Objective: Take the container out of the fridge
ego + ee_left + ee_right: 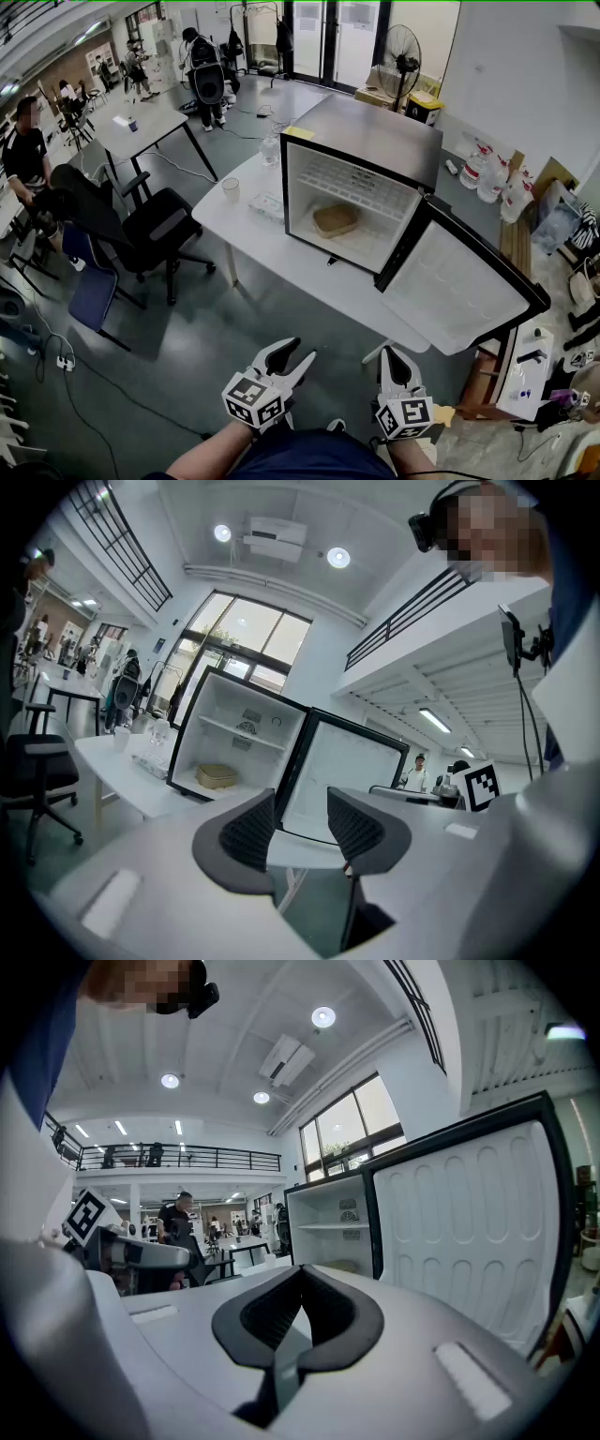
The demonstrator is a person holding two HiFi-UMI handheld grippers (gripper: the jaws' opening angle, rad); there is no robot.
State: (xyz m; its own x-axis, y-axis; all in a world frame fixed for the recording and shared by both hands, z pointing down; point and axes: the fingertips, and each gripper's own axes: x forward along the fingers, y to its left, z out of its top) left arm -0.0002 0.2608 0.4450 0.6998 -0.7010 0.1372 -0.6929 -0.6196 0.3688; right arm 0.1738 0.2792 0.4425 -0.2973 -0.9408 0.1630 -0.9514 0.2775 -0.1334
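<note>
A small fridge stands on a white table with its door swung wide to the right. On its floor lies a tan container, also seen as the container in the left gripper view. My left gripper is open and empty, well in front of the table, low near my body. My right gripper is beside it, jaws shut with nothing between them. In the right gripper view the fridge interior shows past the shut jaws, with the door at right.
A plastic cup and a glass stand on the table left of the fridge. A black office chair sits left of the table. Behind are another table, people, a standing fan and water jugs.
</note>
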